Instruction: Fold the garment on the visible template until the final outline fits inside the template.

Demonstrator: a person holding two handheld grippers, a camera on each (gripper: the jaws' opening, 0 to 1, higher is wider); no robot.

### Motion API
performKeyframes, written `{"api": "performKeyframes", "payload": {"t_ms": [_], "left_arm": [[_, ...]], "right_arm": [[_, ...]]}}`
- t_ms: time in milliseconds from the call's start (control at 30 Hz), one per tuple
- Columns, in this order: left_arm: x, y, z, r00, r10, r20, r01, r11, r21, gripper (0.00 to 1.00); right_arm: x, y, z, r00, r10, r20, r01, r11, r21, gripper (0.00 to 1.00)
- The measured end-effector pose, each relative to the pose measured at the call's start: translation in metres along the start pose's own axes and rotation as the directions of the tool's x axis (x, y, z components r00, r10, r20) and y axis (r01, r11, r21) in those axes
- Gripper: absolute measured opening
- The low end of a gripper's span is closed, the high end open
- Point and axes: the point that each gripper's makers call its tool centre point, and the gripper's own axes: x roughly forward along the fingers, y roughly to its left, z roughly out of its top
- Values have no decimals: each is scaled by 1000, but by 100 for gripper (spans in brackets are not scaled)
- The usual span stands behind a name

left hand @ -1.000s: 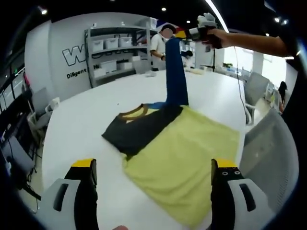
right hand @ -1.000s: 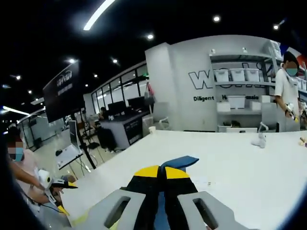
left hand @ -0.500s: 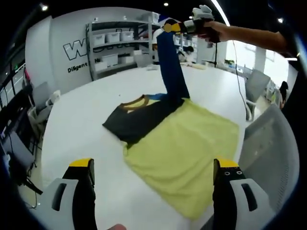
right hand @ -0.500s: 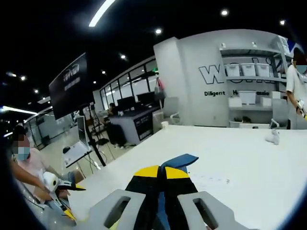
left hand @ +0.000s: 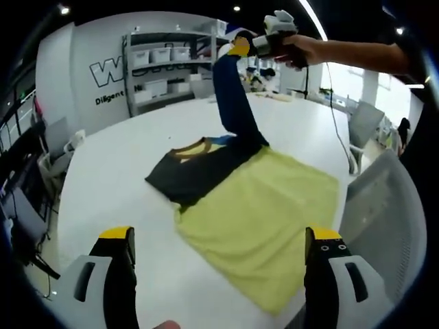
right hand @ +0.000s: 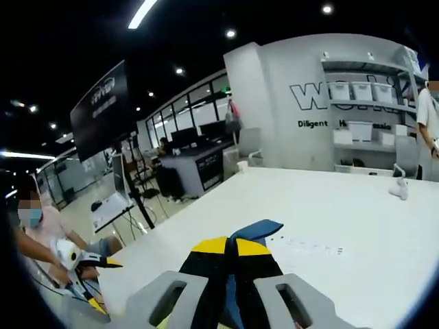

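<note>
Sleeve (left hand: 233,96) swung leftward — right tongs (right hand: 230,255) clamp it.

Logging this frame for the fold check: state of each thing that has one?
Dark navy garment with yellow collar trim: lying flat on the white table, one blue sleeve lifted.
Yellow-green rectangular template: flat, its far corner under the garment.
Right gripper: shut on the sleeve.
Left gripper: open, empty.

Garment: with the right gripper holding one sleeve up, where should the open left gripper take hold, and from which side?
Judging by the layout, the garment's flat dark edge nearest the left gripper. Come in low from that near side: the right gripper lifts the blue sleeve, and the near edge overhangs the yellow template.
</note>
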Motion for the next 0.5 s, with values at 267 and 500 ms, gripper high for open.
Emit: {"api": "performKeyframes", "payload": {"t_ms": [267,500], "left_arm": [[-6,1,-9,1000,2,-5,-2,1000,-7,99],[-11,2,-14,1000,-1,-8,1,1000,-10,99]], "right_arm": [[19,13,-21,999,20,-40,-19,1000,14,0],[34,25,-40,996,32,-81,-31,999,11,0]]}}
